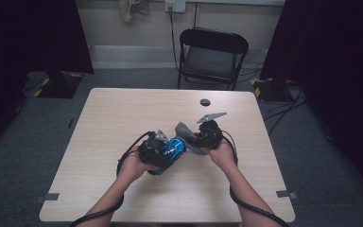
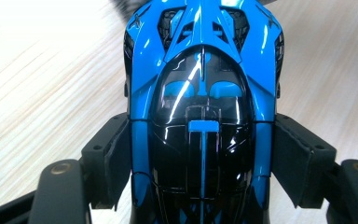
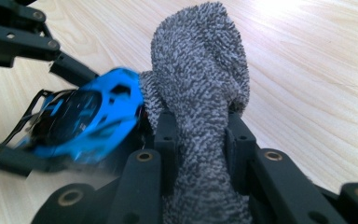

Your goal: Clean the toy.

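**High view: toy car held for wiping, near the table's front edge**

Both hands meet over the pale wooden table, nearer its front edge than its back, about midway between the side edges. Left gripper clamps the glossy blue and black toy car across its flanks, jaws narrow, pads flat on the bodywork; likely held so as to steady it and leave one end exposed. Right gripper pinches a folded grey terry cloth, jaws close together on the fabric, a tuft standing past the tips. Cloth touches the car's end. Judged: wiping in hand. Car is blurred in the right gripper view.
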